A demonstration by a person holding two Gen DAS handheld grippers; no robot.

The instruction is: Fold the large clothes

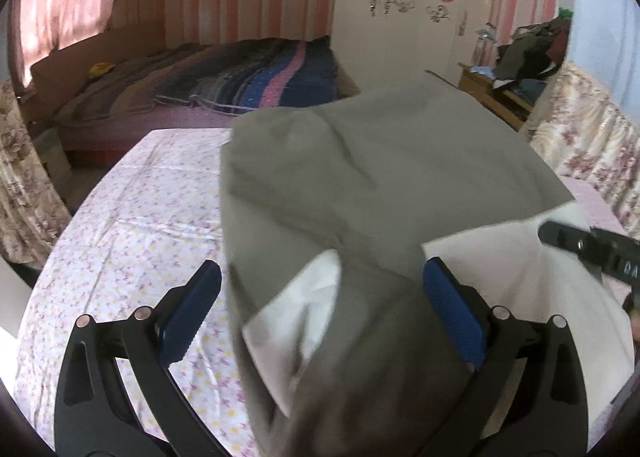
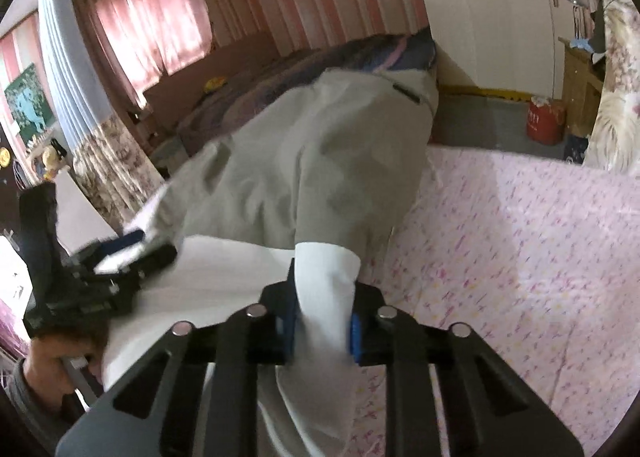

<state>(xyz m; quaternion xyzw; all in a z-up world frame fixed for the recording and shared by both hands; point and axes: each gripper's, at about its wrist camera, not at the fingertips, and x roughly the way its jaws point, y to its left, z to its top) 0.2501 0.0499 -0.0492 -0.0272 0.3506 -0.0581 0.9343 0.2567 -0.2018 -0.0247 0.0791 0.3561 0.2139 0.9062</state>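
Grey-and-white large cloth garment (image 1: 380, 185) lifted over floral-sheeted table (image 1: 132, 217) | right gripper (image 2: 323, 327) pinching white hem | left gripper (image 1: 320, 297) spread around fabric | mid-fold; next: clamp left, lay flat.

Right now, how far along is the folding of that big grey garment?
Early to midway. Done: the grey garment is partly doubled over, white lining showing, on the floral sheet. In hand: the right hand-held gripper pinches a white fold; the left hand-held gripper is open around the cloth. Left: flattening and the final folds.
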